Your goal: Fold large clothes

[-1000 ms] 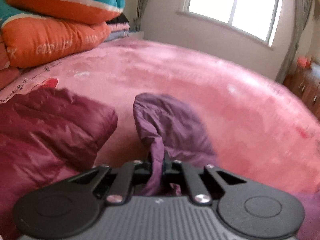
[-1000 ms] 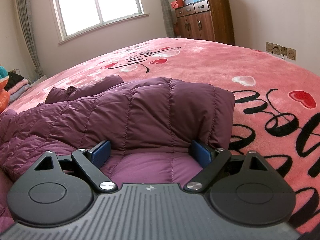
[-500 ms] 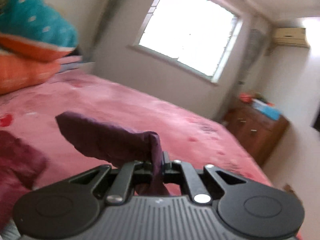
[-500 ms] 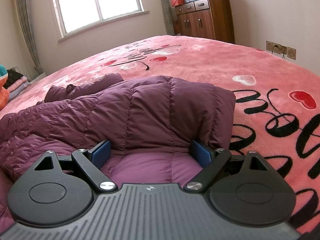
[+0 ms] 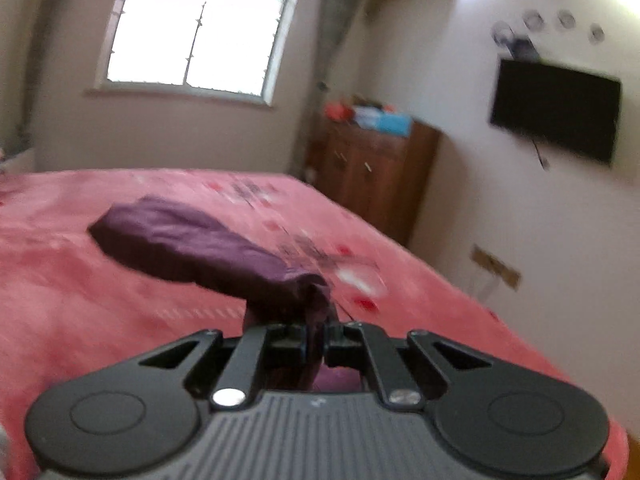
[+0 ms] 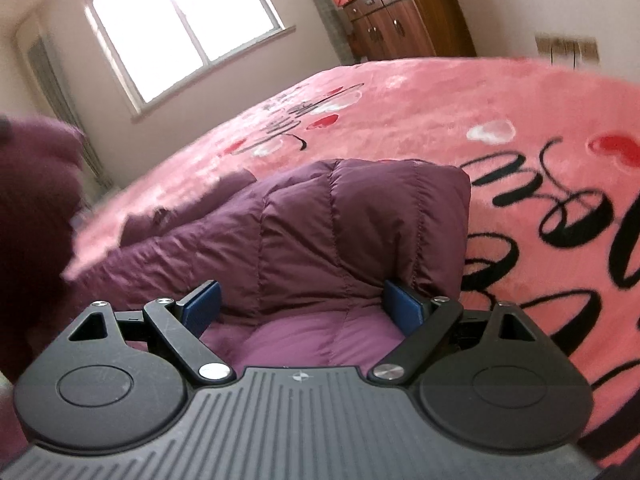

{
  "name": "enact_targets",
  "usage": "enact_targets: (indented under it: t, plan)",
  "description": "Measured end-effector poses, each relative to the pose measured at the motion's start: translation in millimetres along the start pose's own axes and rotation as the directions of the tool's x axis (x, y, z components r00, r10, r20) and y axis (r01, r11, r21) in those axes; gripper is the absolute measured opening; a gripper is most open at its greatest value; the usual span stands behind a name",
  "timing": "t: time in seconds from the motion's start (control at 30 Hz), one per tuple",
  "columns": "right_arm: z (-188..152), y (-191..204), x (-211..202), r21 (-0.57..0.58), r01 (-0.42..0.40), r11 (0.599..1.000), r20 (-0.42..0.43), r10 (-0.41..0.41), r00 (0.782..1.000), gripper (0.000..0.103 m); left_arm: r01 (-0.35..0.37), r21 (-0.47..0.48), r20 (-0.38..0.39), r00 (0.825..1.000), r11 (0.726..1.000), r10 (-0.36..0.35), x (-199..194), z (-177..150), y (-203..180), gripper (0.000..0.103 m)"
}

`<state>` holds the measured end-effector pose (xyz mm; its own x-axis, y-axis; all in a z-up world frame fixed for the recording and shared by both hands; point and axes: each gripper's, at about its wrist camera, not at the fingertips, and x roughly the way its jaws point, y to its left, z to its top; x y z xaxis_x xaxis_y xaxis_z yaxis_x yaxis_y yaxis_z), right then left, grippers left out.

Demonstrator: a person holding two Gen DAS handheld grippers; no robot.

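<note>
Jacket [image 6: 340,236] sleeve [image 5: 192,246] pinched between left fingers [image 5: 292,344]

One purple down jacket [image 6: 344,224] is counted on one pink bed cover [image 6: 500,92], and two grippers are seen, left gripper [image 5: 316,344] and right gripper [image 6: 302,304]. One window [image 5: 200,28], one wooden cabinet [image 5: 372,172] and one wall television [image 5: 556,112] are counted

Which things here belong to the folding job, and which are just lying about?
Job: purple jacket; its sleeve, pinched in the left gripper; right gripper, open; bed.
Lying about: cupboard, boxes, television, window.
</note>
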<state>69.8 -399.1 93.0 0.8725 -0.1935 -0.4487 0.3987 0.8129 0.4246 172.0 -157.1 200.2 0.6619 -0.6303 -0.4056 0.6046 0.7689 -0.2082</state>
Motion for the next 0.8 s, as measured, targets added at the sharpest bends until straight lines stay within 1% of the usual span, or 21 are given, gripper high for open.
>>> enact_targets:
  t: [0.1,0.2,0.27,0.3,0.4,0.43,0.47,0.53,0.57,0.6,0.63,0.7,0.8]
  plan:
    - [5.6,-17.5,-3.2,0.121,-0.085,0.989,0.003,0.086,0.996,0.103,0.046,0.021,-0.073,0.996,0.999,-0.044,17.4,-30.8,-22.7,0.005]
    - [10.4,-37.7,-4.0,0.251,-0.173,0.952,0.019,0.174,0.985,0.103,0.077,0.041,-0.121,0.990,0.996,-0.072,26.9,-57.6,-29.4,0.007]
    - [11.9,-45.9,-3.9,0.307,-0.214,0.927,0.032,0.215,0.976,0.103,0.091,0.056,-0.146,0.986,0.994,-0.082,26.8,-71.7,-34.4,0.009]
    - [12.3,-49.1,-4.0,0.329,-0.234,0.915,0.038,0.235,0.971,0.103,0.098,0.056,-0.158,0.984,0.994,-0.088,25.2,-78.6,-34.9,0.012]
    - [13.3,-53.6,-4.4,0.366,-0.274,0.889,0.052,0.274,0.960,0.103,0.117,0.049,-0.181,0.978,0.992,-0.106,16.4,-91.1,-35.7,0.021]
    - [13.6,-54.8,-4.8,0.373,-0.283,0.884,0.058,0.282,0.958,0.103,0.122,0.048,-0.187,0.976,0.991,-0.111,9.7,-94.8,-36.7,0.026]
    - [13.3,-54.4,-4.8,0.379,-0.289,0.879,0.063,0.287,0.956,0.103,0.130,0.045,-0.193,0.974,0.991,-0.119,3.7,-95.2,-34.4,0.029]
    - [14.7,-56.8,-5.7,0.390,-0.305,0.869,0.075,0.300,0.951,0.103,0.145,0.028,-0.208,0.969,0.989,-0.136,-5.3,-101.5,-32.2,0.039]
    - [15.2,-61.4,-7.3,0.395,-0.309,0.865,0.080,0.302,0.950,0.103,0.148,0.018,-0.209,0.968,0.989,-0.141,-8.8,-108.7,-33.6,0.041]
    - [15.0,-64.1,-9.0,0.404,-0.315,0.859,0.089,0.306,0.948,0.103,0.150,0.008,-0.213,0.966,0.989,-0.144,-14.4,-111.5,-30.4,0.046]
    - [14.7,-66.1,-9.0,0.416,-0.322,0.850,0.096,0.311,0.945,0.103,0.147,0.007,-0.218,0.966,0.989,-0.142,-18.9,-113.4,-29.8,0.049]
    - [14.2,-70.2,-7.5,0.446,-0.343,0.827,0.107,0.331,0.937,0.103,0.141,0.014,-0.224,0.965,0.990,-0.135,-31.9,-118.8,-25.2,0.049]
    - [14.9,-80.0,-13.6,0.479,-0.381,0.791,0.150,0.353,0.923,0.103,0.118,0.017,-0.223,0.969,0.993,-0.111,-50.8,-121.7,-14.4,0.051]
